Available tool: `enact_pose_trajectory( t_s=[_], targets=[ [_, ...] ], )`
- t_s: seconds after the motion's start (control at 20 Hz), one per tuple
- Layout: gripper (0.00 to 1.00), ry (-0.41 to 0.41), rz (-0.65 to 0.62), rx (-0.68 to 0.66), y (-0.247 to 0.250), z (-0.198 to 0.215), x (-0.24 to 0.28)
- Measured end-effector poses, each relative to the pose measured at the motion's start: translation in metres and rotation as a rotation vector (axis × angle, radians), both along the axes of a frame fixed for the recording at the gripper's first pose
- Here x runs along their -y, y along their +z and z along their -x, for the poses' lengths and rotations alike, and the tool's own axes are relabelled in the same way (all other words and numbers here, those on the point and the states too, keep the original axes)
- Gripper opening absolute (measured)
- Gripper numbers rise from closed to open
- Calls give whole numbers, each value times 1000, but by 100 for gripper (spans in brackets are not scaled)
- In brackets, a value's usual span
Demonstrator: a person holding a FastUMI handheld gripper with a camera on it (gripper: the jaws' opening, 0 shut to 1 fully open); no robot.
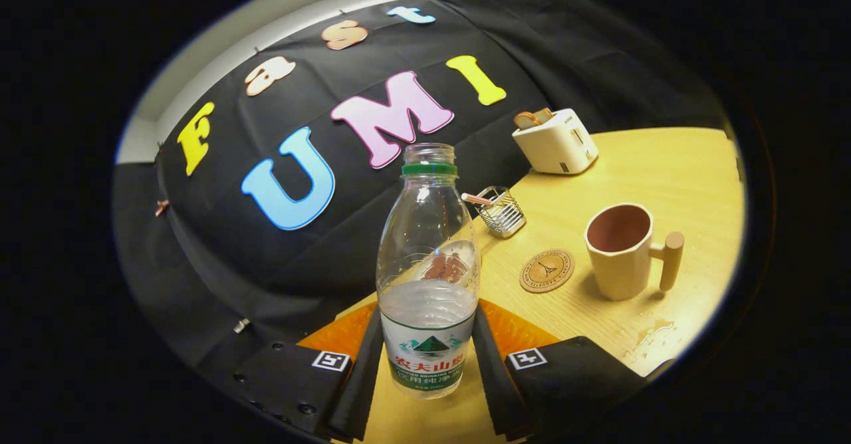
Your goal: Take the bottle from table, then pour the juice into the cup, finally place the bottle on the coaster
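At lower centre of the frame, the gripper (429,357) has its two fingers (362,371) pressed against either side of the bottle (429,278), clenched on its labelled lower part. The bottle is clear, uncapped, with a green neck ring, and holds liquid to roughly its lower half. To the right of its shoulder, a small wire basket (503,211) sits on the wooden table (665,165). Right of centre lies the round coaster (546,270), just beside the beige cup (623,250) with its wooden handle. Above them, in the upper right, stands a white toaster (557,141) with bread in it. Drops of liquid glisten on the table below the cup.
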State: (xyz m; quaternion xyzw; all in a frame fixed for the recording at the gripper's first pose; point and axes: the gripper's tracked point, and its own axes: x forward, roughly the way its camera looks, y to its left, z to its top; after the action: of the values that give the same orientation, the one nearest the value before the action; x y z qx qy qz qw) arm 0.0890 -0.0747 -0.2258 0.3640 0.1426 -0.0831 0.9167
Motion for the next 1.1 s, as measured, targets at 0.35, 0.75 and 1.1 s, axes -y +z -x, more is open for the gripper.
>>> enact_pose_trajectory(
  t_s=[0.35, 0.75, 1.1],
  targets=[
    [71, -104, -332, -5, -5, -3, 21],
    [71, -160, -596, -30, -24, -12, 13],
    [71, -220, -719, -30, -36, -18, 18]
  ],
)
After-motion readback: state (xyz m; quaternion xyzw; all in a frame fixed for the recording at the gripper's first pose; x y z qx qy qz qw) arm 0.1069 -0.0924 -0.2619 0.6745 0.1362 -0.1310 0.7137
